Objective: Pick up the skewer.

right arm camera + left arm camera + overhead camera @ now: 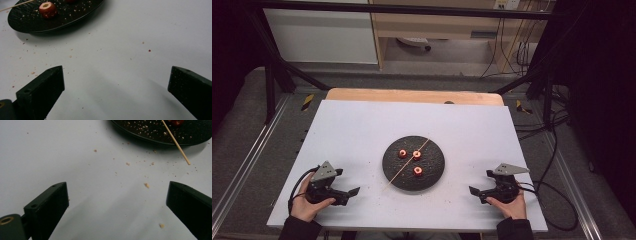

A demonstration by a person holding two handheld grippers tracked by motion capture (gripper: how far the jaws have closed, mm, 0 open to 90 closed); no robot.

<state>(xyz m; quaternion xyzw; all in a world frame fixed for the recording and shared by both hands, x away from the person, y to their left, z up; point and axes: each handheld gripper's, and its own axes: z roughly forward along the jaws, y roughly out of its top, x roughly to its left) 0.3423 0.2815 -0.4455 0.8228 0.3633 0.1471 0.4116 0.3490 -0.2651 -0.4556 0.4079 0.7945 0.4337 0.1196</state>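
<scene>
Your left gripper (353,191) and right gripper (473,190) on the white table (352,130), jaws wide apart and holding nothing, black plate (434,172) between them, three red fruit rings (417,170) and wooden skewer (404,168) on it

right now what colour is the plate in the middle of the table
Black with a rough, speckled surface; the plate shows best in the high view.

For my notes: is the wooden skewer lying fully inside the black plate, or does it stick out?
It sticks out. The skewer lies across the plate, and its near end passes the rim onto the white table.
</scene>
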